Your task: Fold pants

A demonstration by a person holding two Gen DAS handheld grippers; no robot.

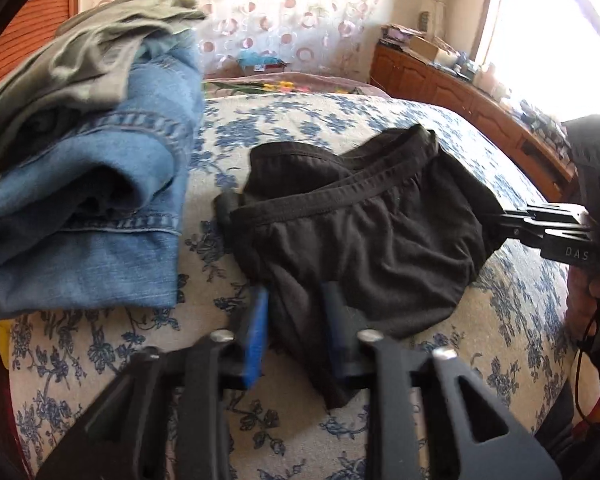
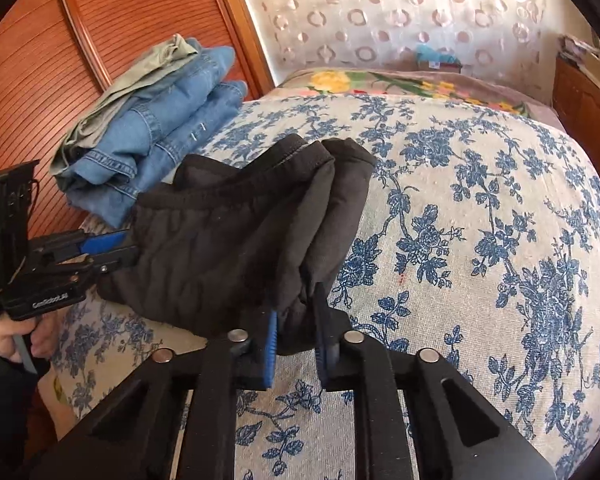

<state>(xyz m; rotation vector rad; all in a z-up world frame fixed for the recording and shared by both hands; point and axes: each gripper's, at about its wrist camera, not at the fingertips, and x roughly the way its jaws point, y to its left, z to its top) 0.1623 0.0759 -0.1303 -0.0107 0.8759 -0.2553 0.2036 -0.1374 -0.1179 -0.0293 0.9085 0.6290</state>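
Both grippers pinch near corners: left gripper [image 1: 296,320] and right gripper [image 2: 296,332], jaws narrow on black shorts [image 1: 364,224], mid-bed [image 2: 460,208]. Light, limp, bunches easily; best held by hems. Folded jeans [image 1: 100,184] at far-left edge.

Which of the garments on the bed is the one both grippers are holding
The black shorts, spread in the middle of the bed. The left gripper and right gripper each pinch its edge; the blue jeans and olive garment sit stacked aside, untouched.

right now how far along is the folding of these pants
Done: blue jeans and an olive garment sit folded in a stack. In hand: the black shorts, pinched by the left hand-held gripper and right hand-held gripper. Left: folding and stacking them.
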